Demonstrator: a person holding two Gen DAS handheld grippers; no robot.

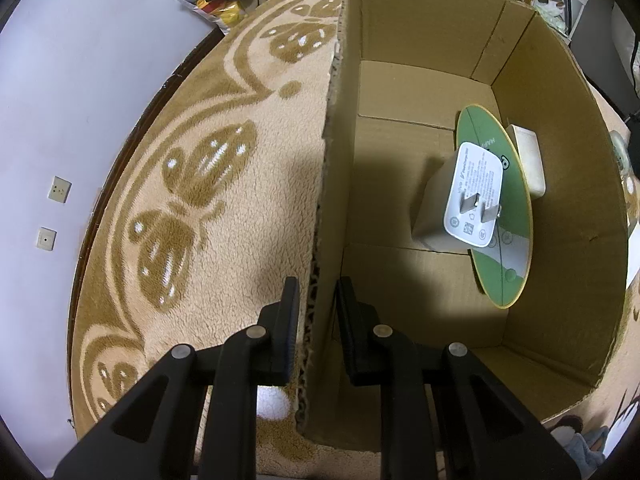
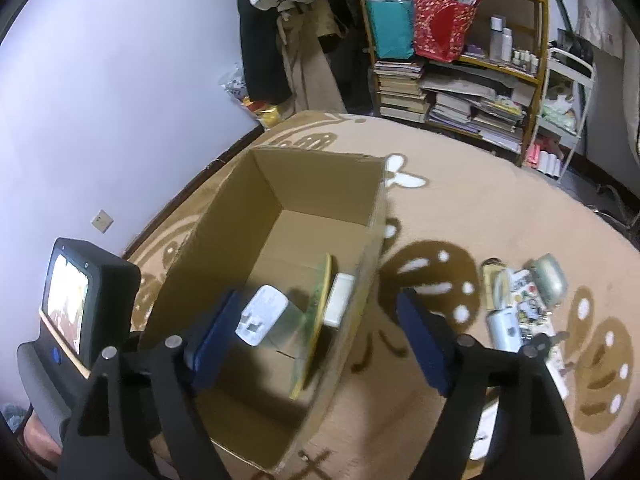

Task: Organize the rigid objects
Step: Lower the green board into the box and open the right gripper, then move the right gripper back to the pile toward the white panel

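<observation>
The left gripper (image 1: 318,320) pinches the near wall of the cardboard box (image 1: 560,160), one finger on each side. Inside, at the right of the frame, a white plug (image 1: 464,196) leans on a green disc (image 1: 504,216). The right gripper (image 2: 316,340) hangs above the box, fingers wide apart, holding nothing. Small things (image 2: 520,304) lie on the rug (image 2: 460,208).

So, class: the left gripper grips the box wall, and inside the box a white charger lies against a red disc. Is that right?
Not quite: the disc is green with a yellow rim, not red, as the left wrist view shows. The rest holds: the left gripper grips the box wall, and the white charger lies against the disc inside.
</observation>
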